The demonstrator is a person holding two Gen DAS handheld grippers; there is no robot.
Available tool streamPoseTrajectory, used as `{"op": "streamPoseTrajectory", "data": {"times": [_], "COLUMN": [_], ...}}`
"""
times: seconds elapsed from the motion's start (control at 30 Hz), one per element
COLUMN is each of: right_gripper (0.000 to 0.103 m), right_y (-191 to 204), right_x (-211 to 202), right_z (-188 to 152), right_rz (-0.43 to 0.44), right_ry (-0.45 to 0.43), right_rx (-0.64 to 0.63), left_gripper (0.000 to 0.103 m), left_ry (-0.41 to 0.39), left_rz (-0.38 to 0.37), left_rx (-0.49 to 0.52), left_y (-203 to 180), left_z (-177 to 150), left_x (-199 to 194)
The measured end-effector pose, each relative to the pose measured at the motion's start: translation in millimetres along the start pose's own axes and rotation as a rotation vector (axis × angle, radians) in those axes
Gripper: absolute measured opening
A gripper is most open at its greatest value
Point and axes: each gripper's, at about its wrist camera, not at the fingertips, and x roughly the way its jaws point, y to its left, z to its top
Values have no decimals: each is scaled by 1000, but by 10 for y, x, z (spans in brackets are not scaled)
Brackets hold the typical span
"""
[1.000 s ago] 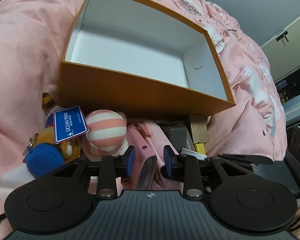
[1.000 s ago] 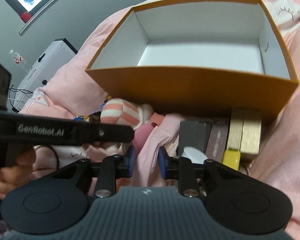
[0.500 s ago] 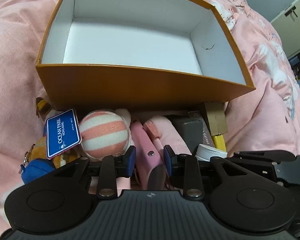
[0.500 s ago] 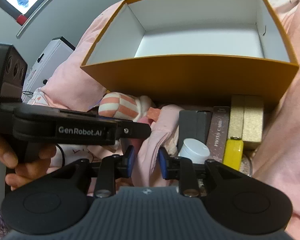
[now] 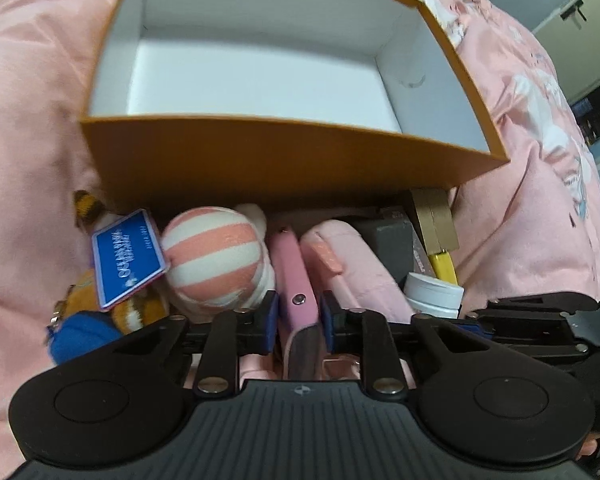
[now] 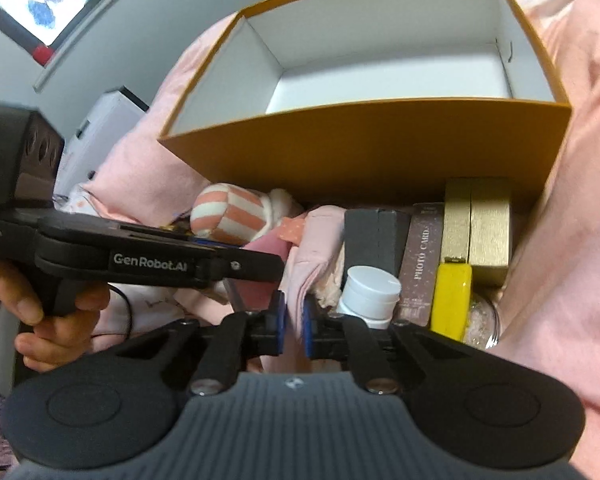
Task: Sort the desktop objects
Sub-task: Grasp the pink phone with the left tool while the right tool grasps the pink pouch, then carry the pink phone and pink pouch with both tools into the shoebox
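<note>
An orange box [image 5: 260, 168] with a bare white inside lies on pink bedding, also in the right wrist view [image 6: 380, 148]. A row of small things lines its near wall. My left gripper [image 5: 298, 316] points down at a pink snap wallet [image 5: 296, 280]; its jaws are closing and the pads touch the wallet's sides. My right gripper [image 6: 293, 320] is shut on a fold of the pink cloth pouch [image 6: 316, 240], just right of the wallet. The pouch [image 5: 352, 264] also shows in the left wrist view.
A striped plush ball [image 5: 216, 260], a blue tag [image 5: 126, 258] and an orange-and-blue plush [image 5: 80, 332] lie to the left. A white jar [image 6: 370, 288], dark grey box [image 6: 370, 236], photo card box [image 6: 422, 260], yellow item [image 6: 452, 296] and gold box [image 6: 476, 224] lie to the right. A hand [image 6: 56, 312] holds the left tool.
Both grippers have tilted down over the row of things. The left jaws have narrowed onto the pink wallet, and the right jaws have shut on the pink cloth.
</note>
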Motion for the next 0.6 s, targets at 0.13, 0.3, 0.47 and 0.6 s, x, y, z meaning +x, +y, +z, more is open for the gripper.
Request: {"op": "streamPoseTrajectory", "data": {"times": [0.13,0.3,0.47,0.6], "right_gripper": [8,8,8,8], "right_y": [-23,29,128,197], "right_x": [-156,-440,-756,-984], "right_z": [19,109,231,362], "right_rz": [38,91,106,119], "right_ry": [-35,-116,-201,-265], "right_rx": [21,18,-22,-49], "left_gripper": [21,20,20,20], "left_ry": [-73,-177,-247,-320], "left_rz": [1,0,-46,-72], "left_rx": [-6,-25,-32,-24], "left_y": [-27,-63,-131,-163], "left_z": [-33,-8,45,61], "left_x": [-217,-587,-835,-1078]}}
